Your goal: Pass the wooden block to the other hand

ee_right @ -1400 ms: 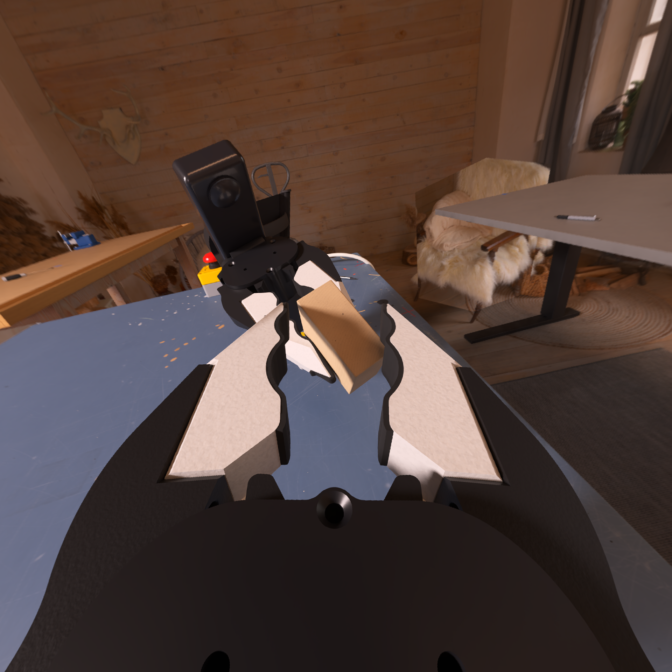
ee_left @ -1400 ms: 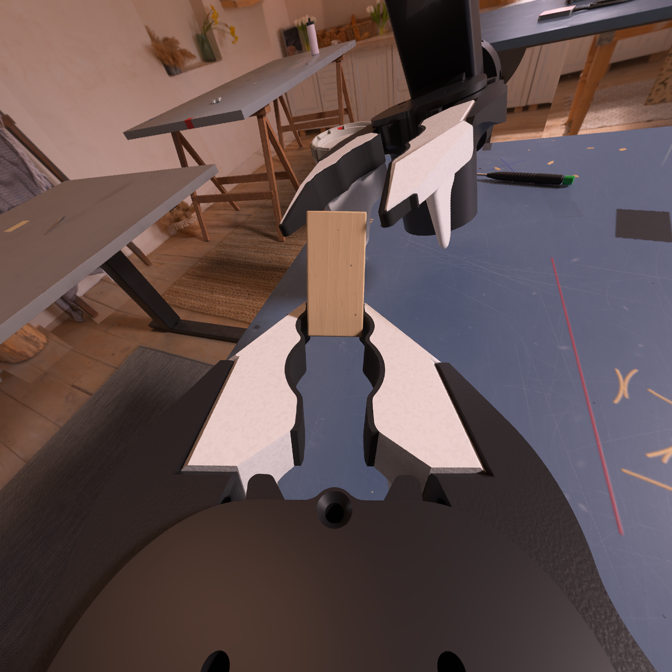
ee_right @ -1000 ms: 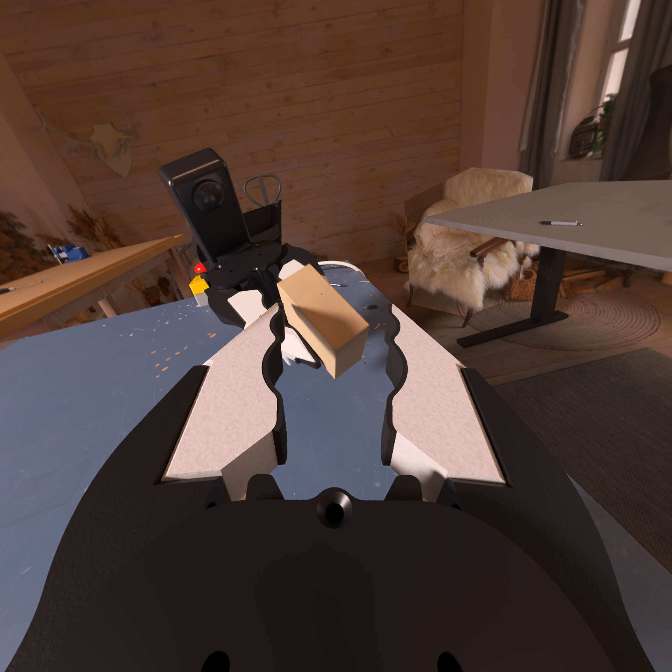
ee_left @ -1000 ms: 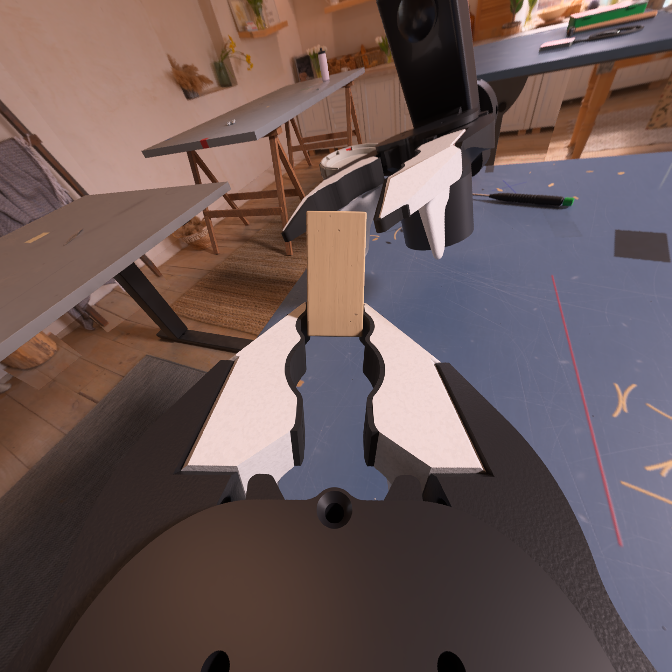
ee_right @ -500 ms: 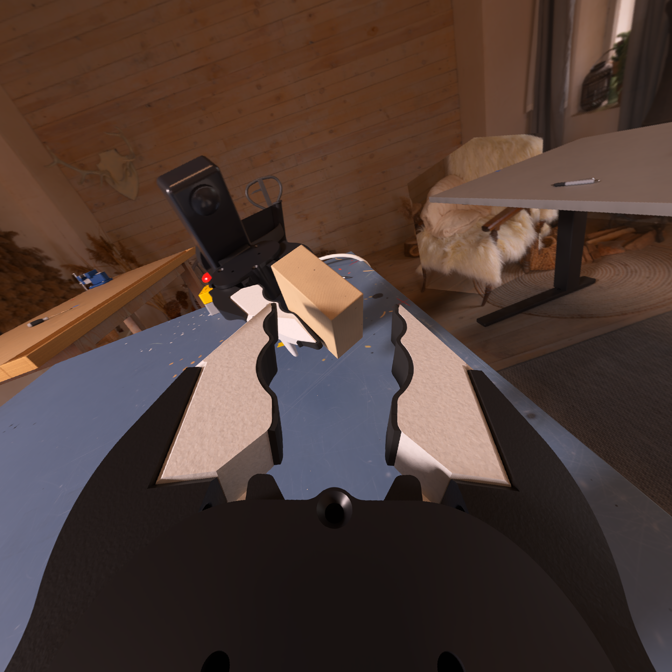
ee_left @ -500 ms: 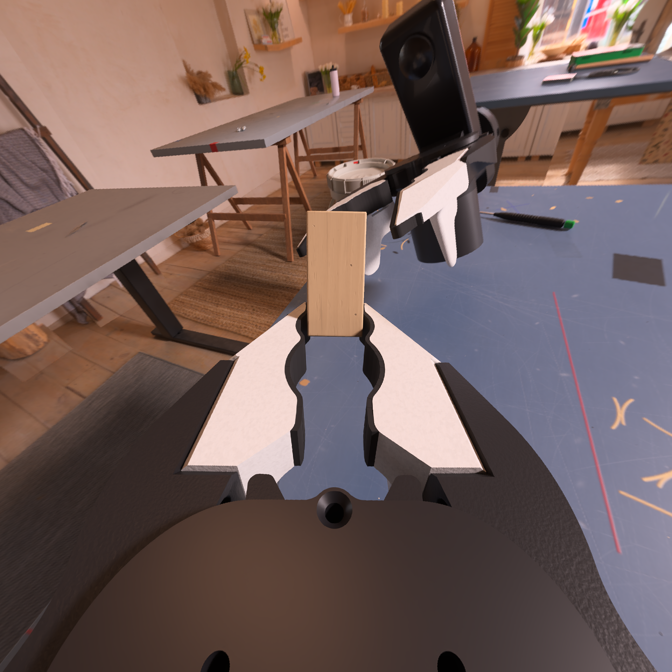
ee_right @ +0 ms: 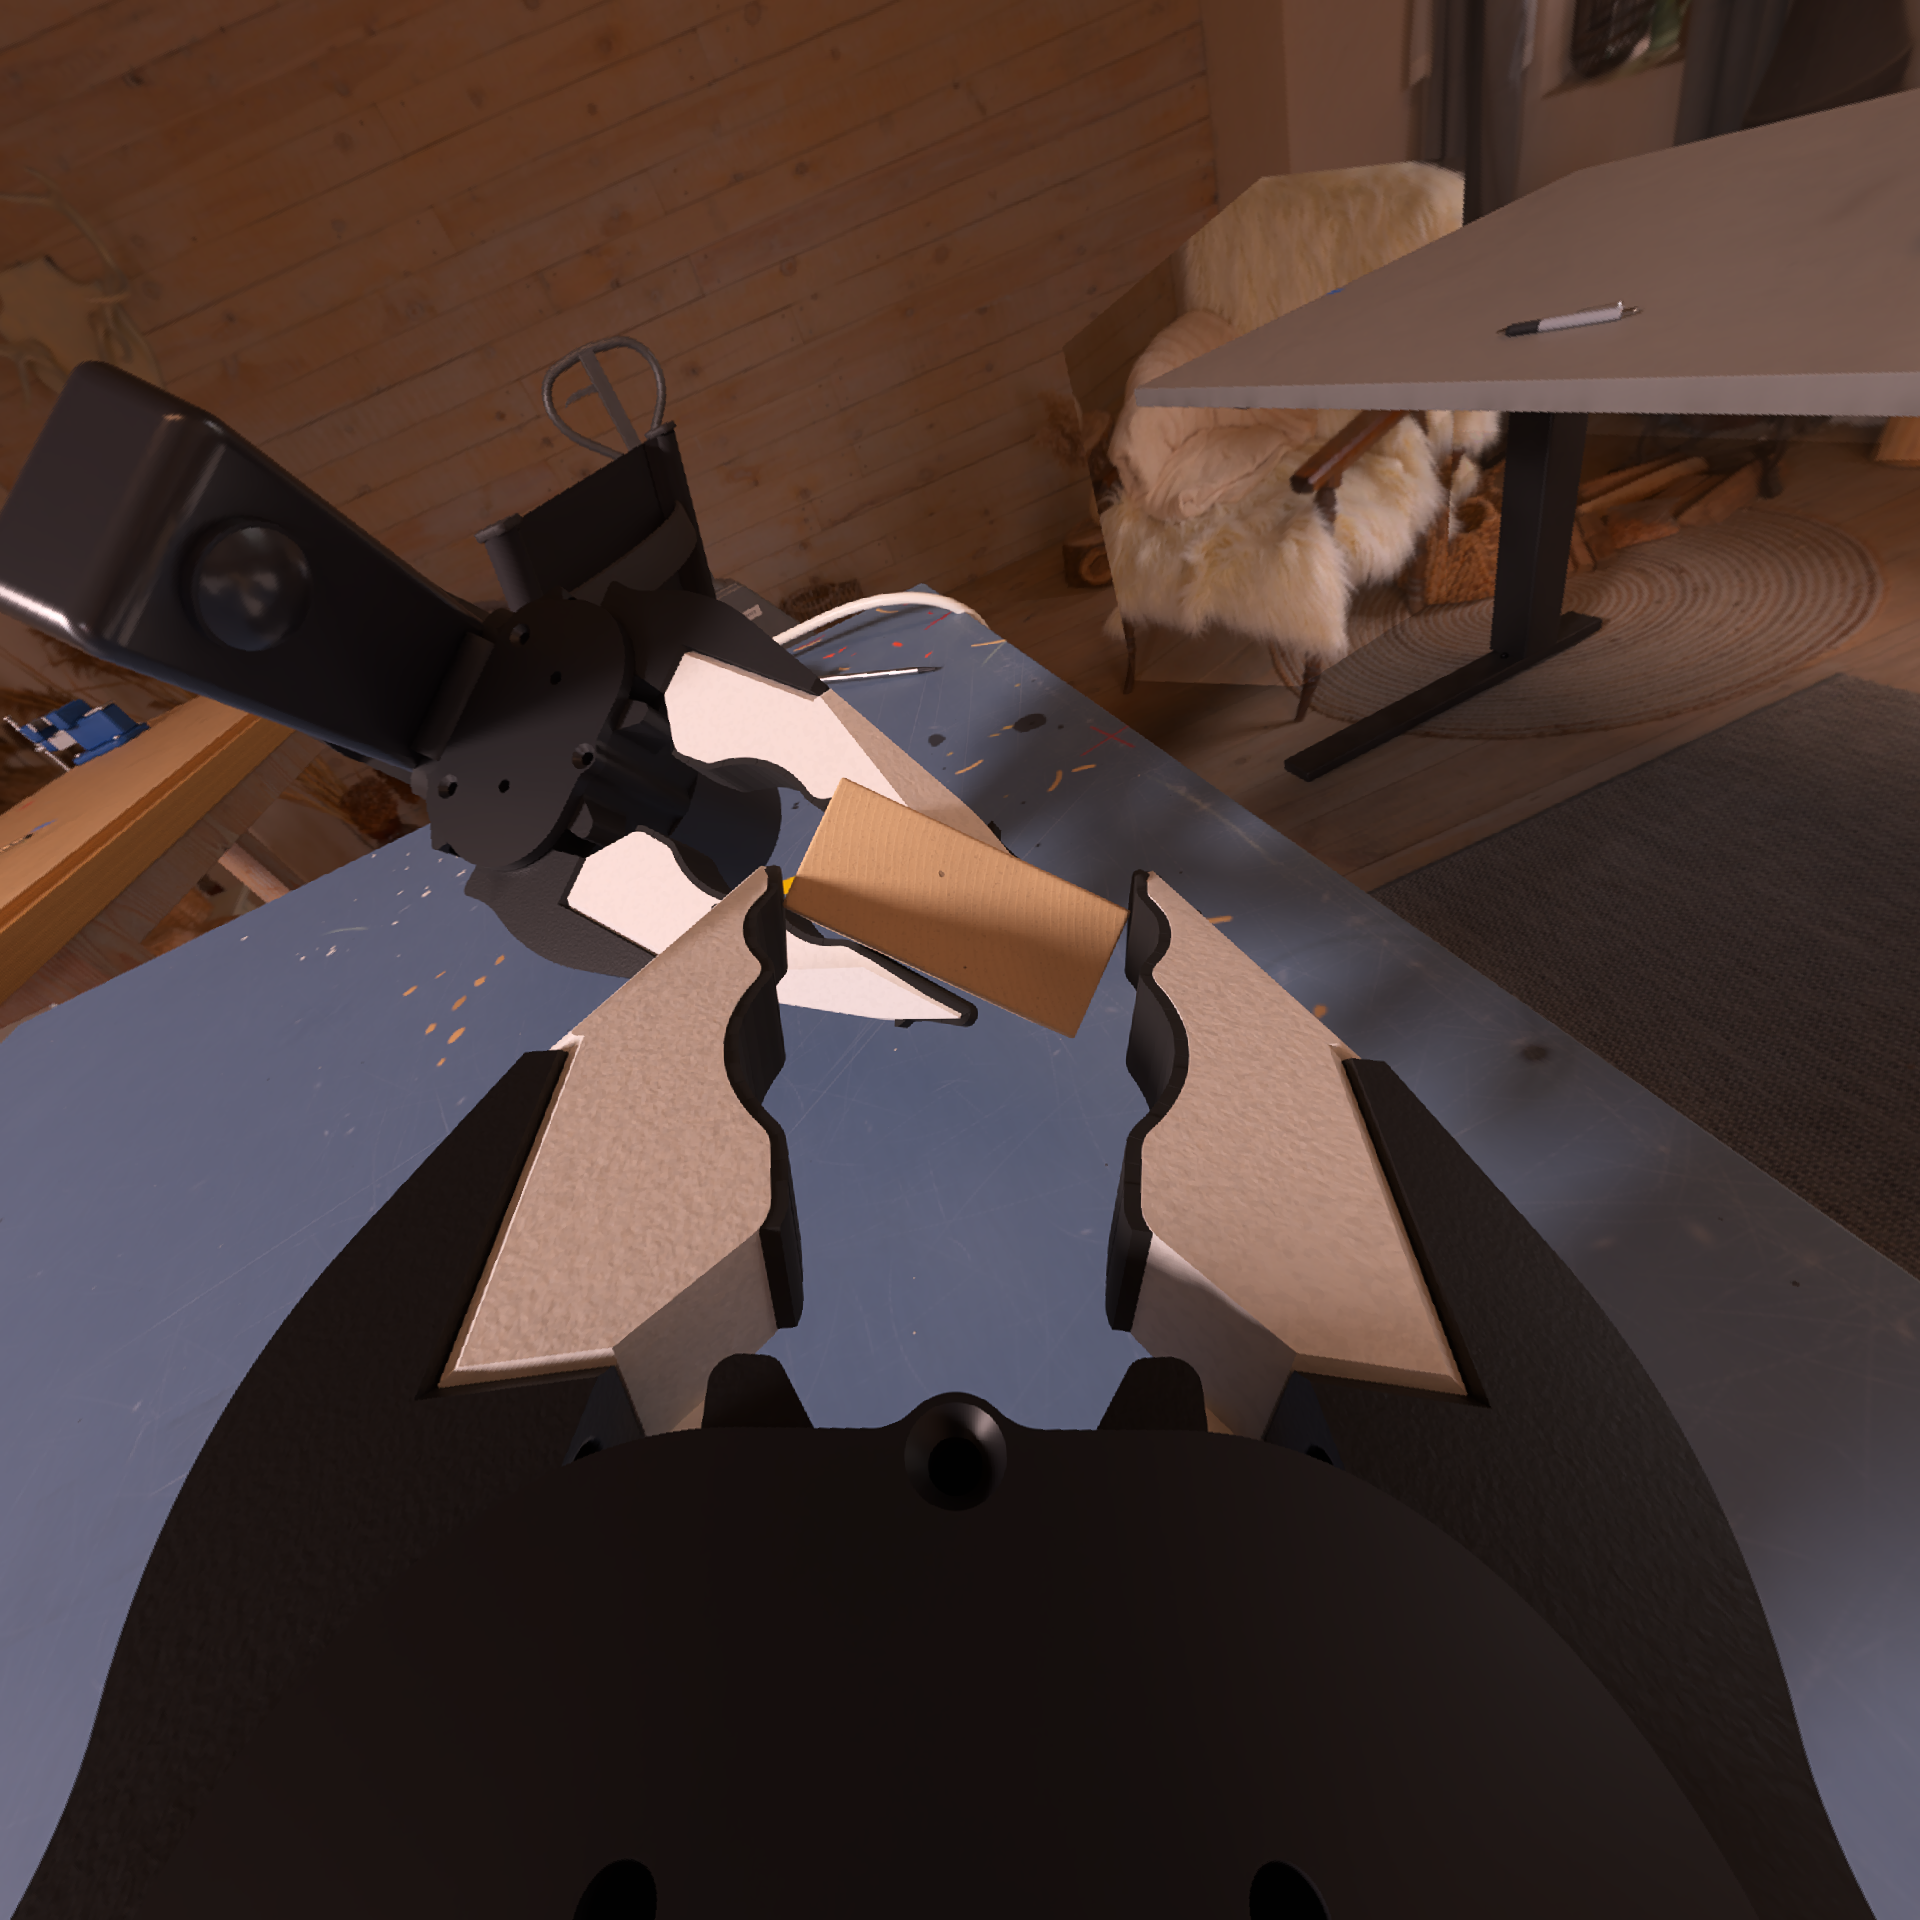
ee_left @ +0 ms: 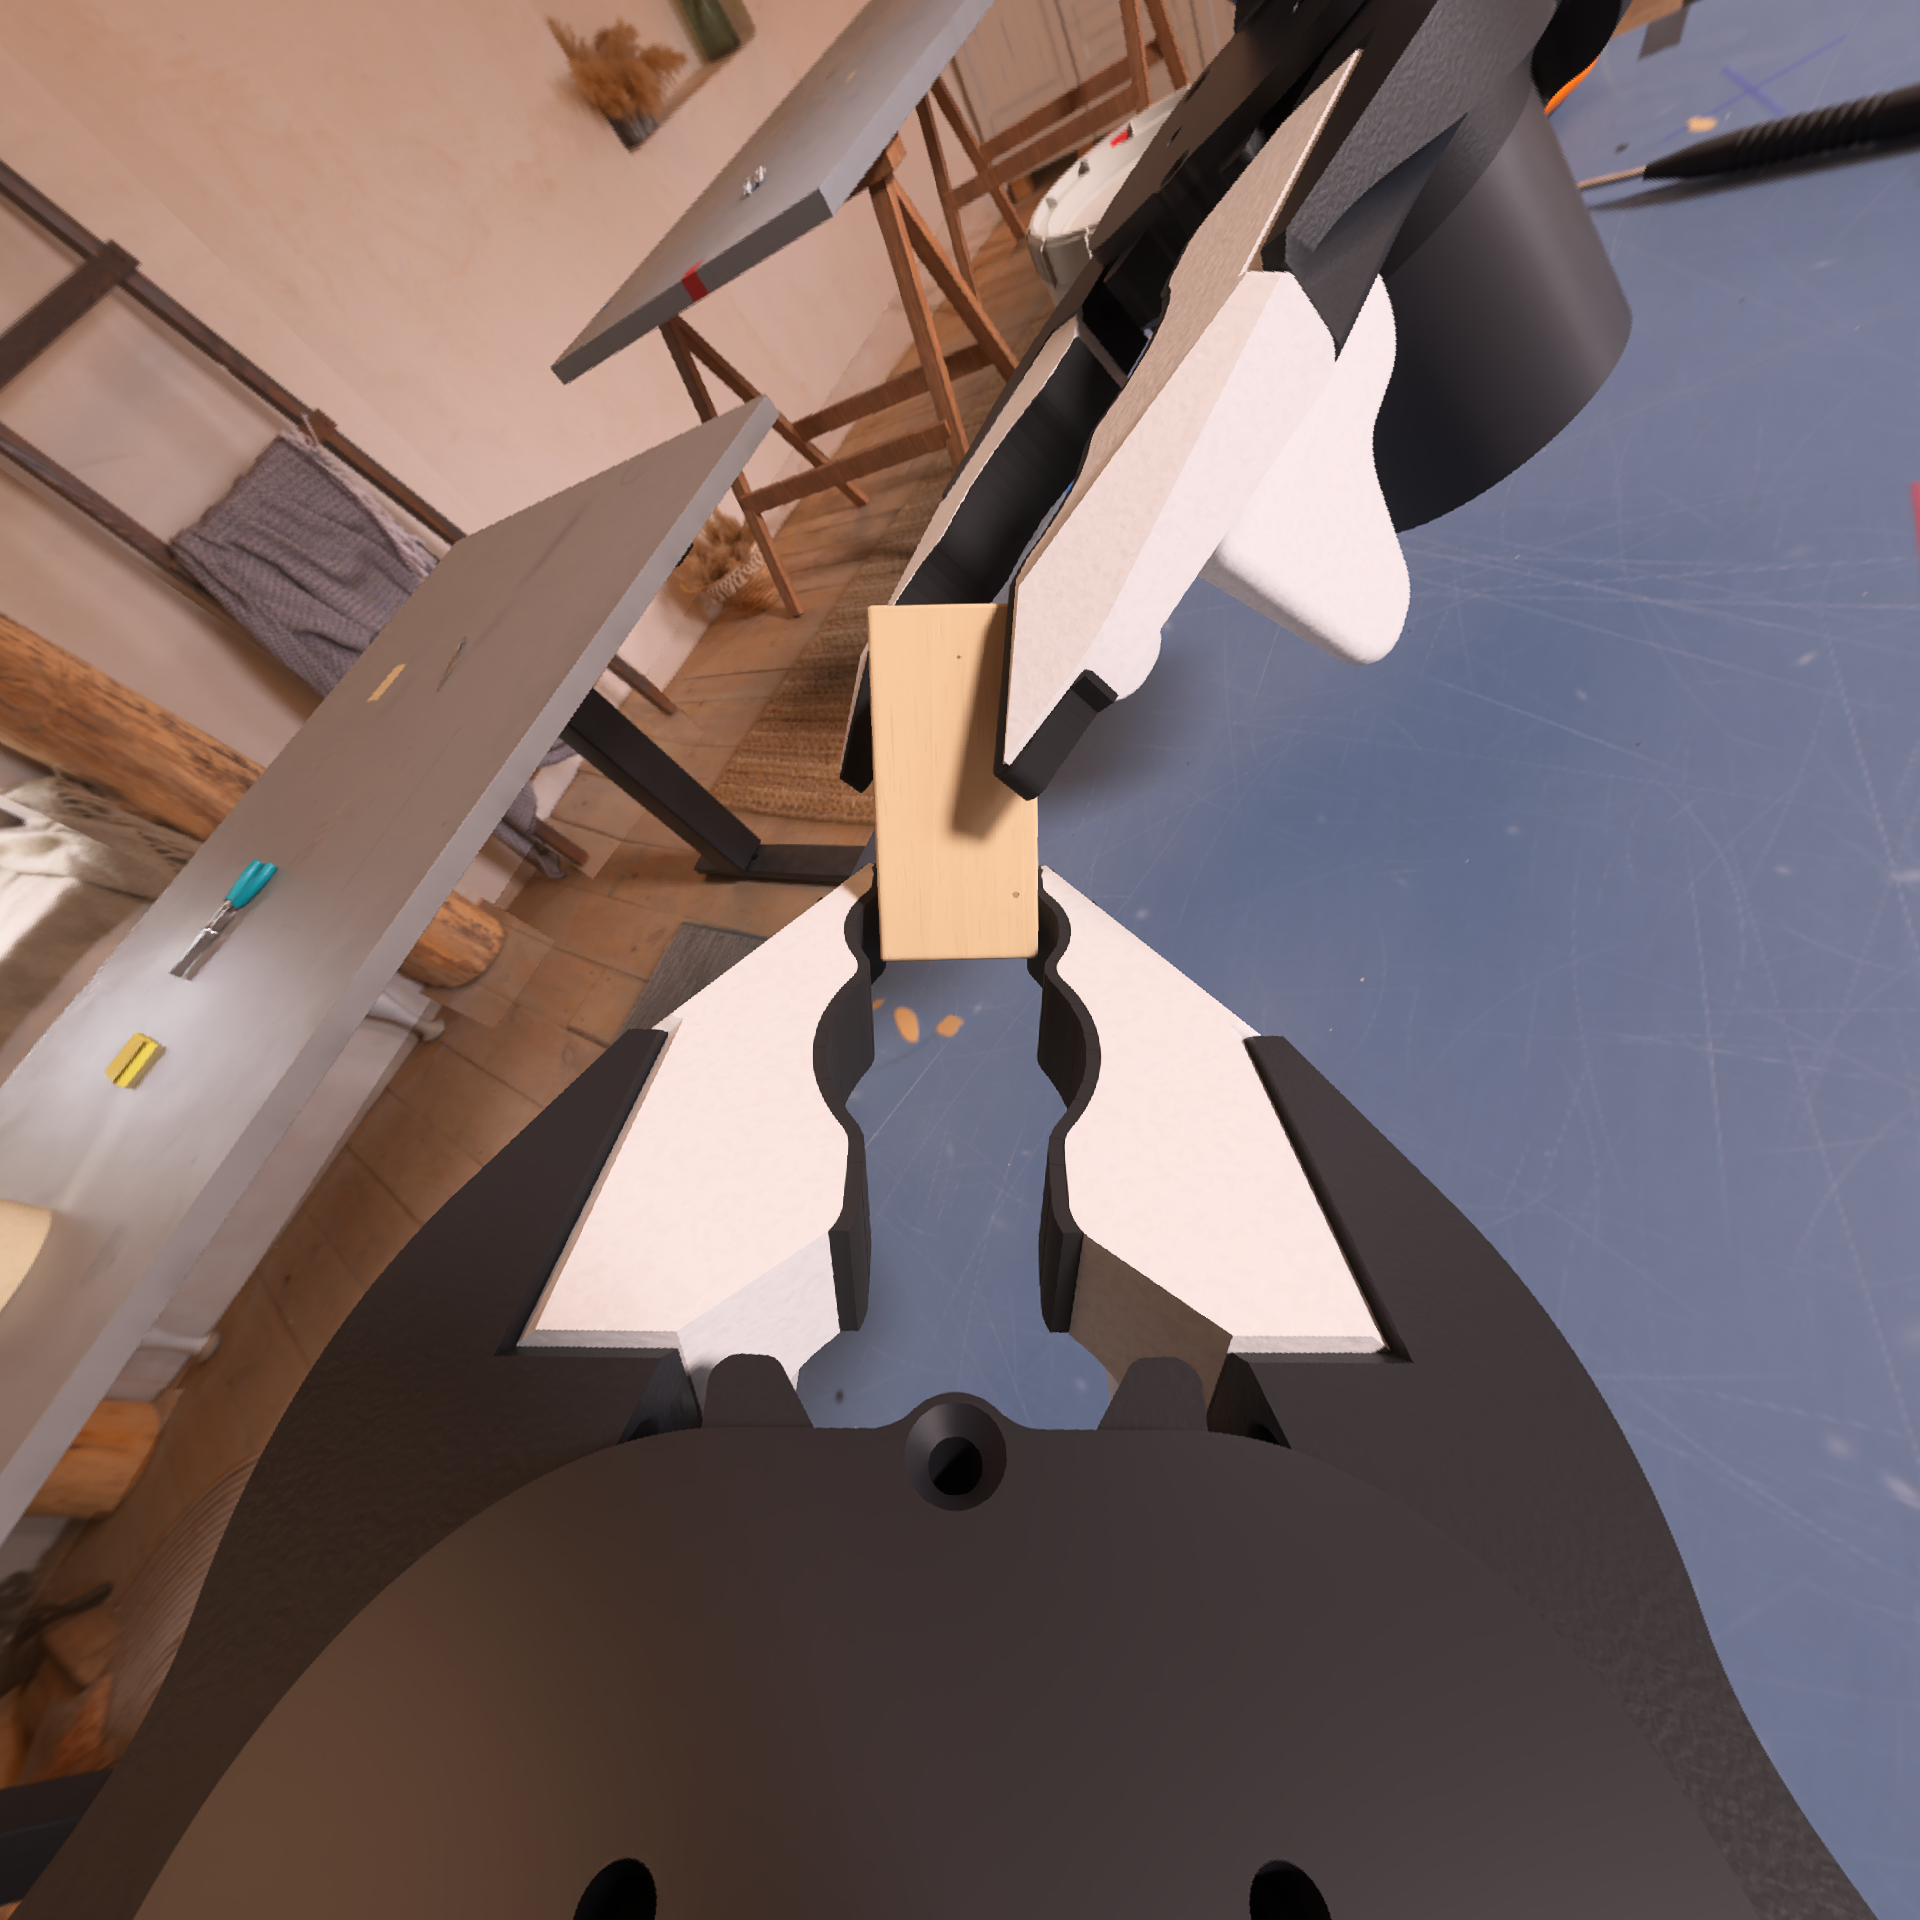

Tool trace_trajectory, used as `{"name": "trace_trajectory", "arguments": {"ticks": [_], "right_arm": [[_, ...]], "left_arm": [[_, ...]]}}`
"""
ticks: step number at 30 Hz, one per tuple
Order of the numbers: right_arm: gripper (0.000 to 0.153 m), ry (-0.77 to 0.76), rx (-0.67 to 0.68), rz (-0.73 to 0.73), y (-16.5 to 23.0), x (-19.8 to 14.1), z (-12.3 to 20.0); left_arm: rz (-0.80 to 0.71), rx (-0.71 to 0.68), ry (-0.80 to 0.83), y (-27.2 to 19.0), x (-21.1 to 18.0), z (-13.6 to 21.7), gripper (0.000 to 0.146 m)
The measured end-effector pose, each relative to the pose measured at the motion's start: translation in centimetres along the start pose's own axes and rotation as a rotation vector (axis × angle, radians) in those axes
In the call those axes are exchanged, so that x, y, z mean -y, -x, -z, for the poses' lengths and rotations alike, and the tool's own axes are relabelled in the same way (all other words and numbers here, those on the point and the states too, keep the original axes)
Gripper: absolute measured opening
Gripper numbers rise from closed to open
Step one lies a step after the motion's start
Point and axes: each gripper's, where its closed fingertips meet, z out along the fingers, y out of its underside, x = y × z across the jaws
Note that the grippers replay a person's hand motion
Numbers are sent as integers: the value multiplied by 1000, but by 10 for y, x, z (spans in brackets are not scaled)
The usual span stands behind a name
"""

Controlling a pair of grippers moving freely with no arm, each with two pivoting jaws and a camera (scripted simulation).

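The wooden block (ee_left: 951,790) is a pale rectangular piece. My left gripper (ee_left: 956,920) is shut on its near end and holds it above the blue table (ee_left: 1507,1039). My right gripper (ee_left: 940,774) reaches in from the upper right, open, with one finger on each side of the block's far end. In the right wrist view the block (ee_right: 935,904) lies tilted across the gap between my right gripper's (ee_right: 954,883) open fingertips. The left gripper's white fingers (ee_right: 769,727) hold the block's other end there.
A black screwdriver (ee_left: 1787,135) lies on the table at the far right. Grey trestle tables (ee_left: 416,779) stand to the left past the table edge. A grey desk (ee_right: 1558,384) and a fluffy armchair (ee_right: 1247,499) stand to the right.
The right gripper has come closer and its open fingers now straddle the block's far end. The left gripper has rolled to one side, still shut on the block.
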Motion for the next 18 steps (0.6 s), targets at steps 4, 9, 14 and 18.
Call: {"name": "trace_trajectory", "arguments": {"ticks": [4, 9, 14, 18], "right_arm": [[66, 2, 18, -10, 0, 2, 1], [66, -18, 54, 11, 4, 6, 3], [66, -68, 85, 73, 6, 18, 10], [66, -130, 111, 77, 5, 28, 18]], "left_arm": [[61, -18, -50, 0, 4, 0, 26], [188, -53, -67, 3, -2, -3, 72], [296, -139, -106, 1, -2, -4, 84], [430, -262, -207, -4, 12, 2, 89]]}}
